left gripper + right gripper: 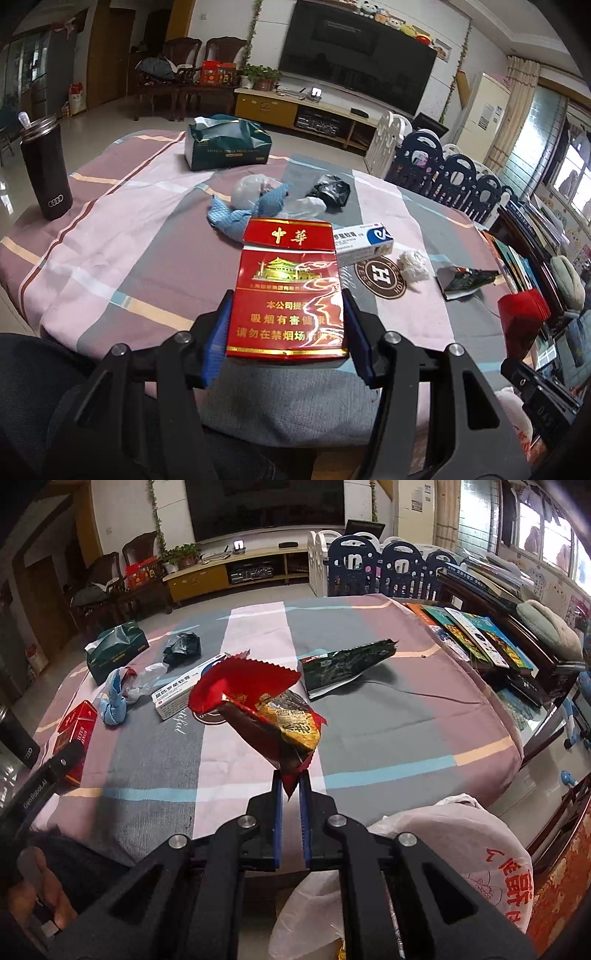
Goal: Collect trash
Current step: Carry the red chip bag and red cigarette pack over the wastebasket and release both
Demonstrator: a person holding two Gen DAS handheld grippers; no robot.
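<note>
Nearest the left wrist camera, the left hand-held gripper is clamped on a red cigarette pack, its blue pads pressing both long sides near the pack's lower end, above the near edge of the table. Nearest the right wrist camera, the right hand-held gripper is pinched tight on the bottom corner of a red snack wrapper, which stands up above the cloth, its torn mouth toward 11 o'clock.

In the right view, a white plastic bag hangs at 5 o'clock, below the table edge. A dark green wrapper lies on the table at 1 o'clock. A white medicine box lies at 10 o'clock, partly behind the red wrapper. Farther toward 10 o'clock lie a blue cloth, clear plastic, a black bag and a green tissue pack.

In the left view, a crumpled tissue lies at 2 o'clock, and a black tumbler stands at 10 o'clock.
</note>
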